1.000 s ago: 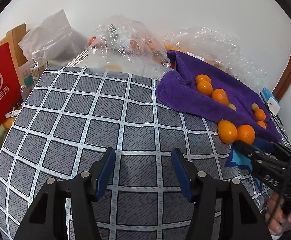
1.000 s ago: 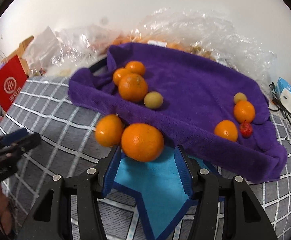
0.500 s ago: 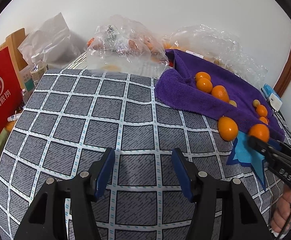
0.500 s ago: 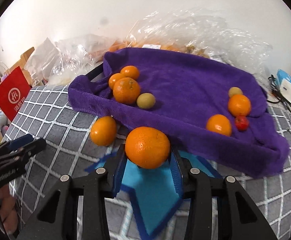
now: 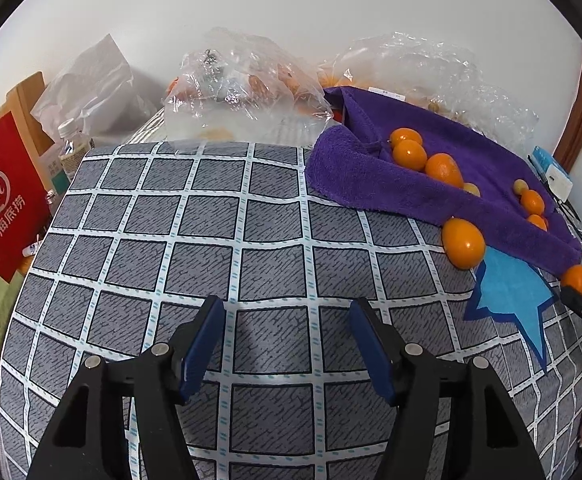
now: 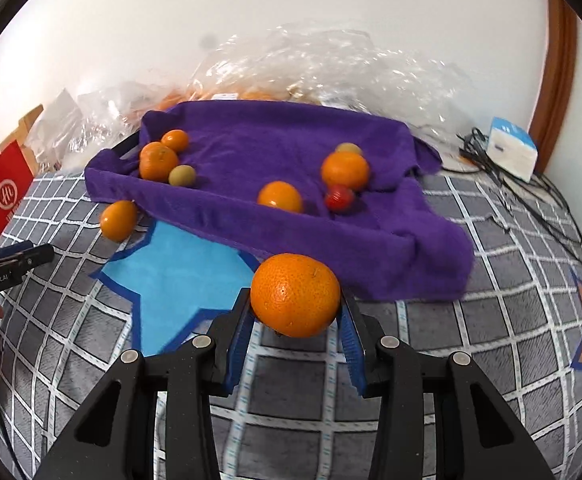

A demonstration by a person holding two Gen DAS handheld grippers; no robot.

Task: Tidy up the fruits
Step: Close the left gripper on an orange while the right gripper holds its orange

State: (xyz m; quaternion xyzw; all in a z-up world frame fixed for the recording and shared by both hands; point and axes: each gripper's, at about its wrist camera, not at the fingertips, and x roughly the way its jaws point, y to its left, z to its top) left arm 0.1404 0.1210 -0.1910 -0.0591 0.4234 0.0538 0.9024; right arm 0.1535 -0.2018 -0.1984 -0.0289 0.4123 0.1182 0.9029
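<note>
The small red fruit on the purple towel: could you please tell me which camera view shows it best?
The right wrist view: the red fruit lies in plain sight on the purple towel, touching an orange. In the left wrist view, a towel fold and far oranges hide it; I cannot make it out.

A large, pitted orange [image 6: 295,295] is clamped between the right gripper's [image 6: 295,320] blue pads, clear of the bedcover. Ahead of the fingertips, on a rumpled purple towel [image 6: 275,140], lie five smaller oranges, two yellowish fruits and one red fruit [image 6: 339,197]. A further orange [image 6: 118,220] rests ahead-left, touching the towel's edge.
</note>
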